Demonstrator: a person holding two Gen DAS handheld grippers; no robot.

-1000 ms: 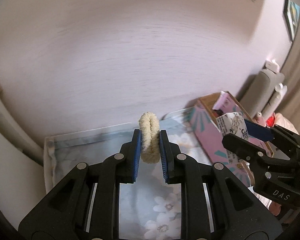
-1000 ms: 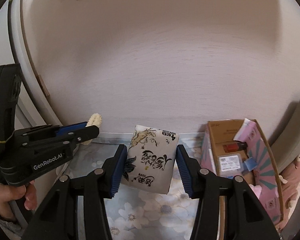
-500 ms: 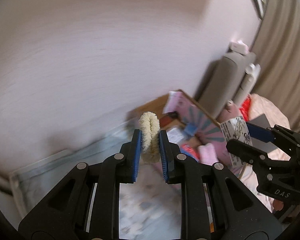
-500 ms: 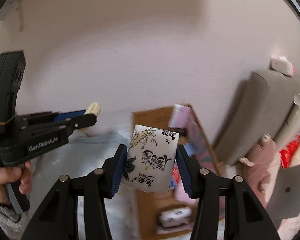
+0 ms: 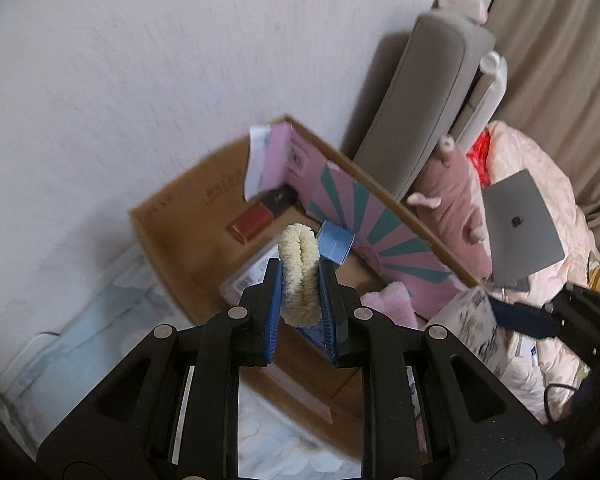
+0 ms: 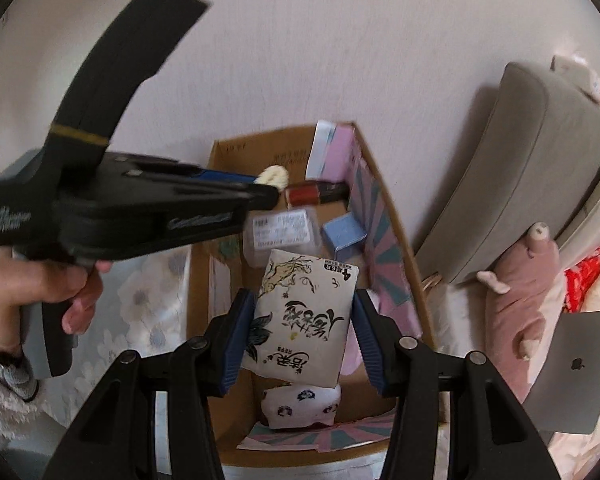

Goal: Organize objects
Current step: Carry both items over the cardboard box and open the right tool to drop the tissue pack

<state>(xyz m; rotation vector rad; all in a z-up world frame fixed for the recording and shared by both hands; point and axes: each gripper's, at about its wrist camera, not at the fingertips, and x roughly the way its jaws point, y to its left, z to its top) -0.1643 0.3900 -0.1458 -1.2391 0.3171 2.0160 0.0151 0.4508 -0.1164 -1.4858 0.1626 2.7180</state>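
Observation:
My left gripper [image 5: 300, 300] is shut on a cream fuzzy hair tie [image 5: 299, 276] and holds it above the open cardboard box [image 5: 172, 240]. In the right wrist view the hair tie [image 6: 274, 176] shows at the left gripper's tip [image 6: 266, 190], over the box's far end. My right gripper [image 6: 304, 328] is shut on a white tissue packet [image 6: 306, 320] with black brush lettering, held above the middle of the box [image 6: 198, 288]. The packet also shows in the left wrist view [image 5: 468, 324].
The box holds a red-brown case [image 6: 316, 194], a clear labelled container [image 6: 280, 230], a blue cube [image 6: 344, 234], a floral pouch [image 6: 300, 402] and pink items. A grey cushion [image 6: 512, 168], pink plush [image 6: 516, 300] and laptop [image 6: 572, 368] lie right. A floral cloth [image 6: 140, 304] lies left.
Both grippers have swung right from over the floral cloth to above the cardboard box, each still holding its item.

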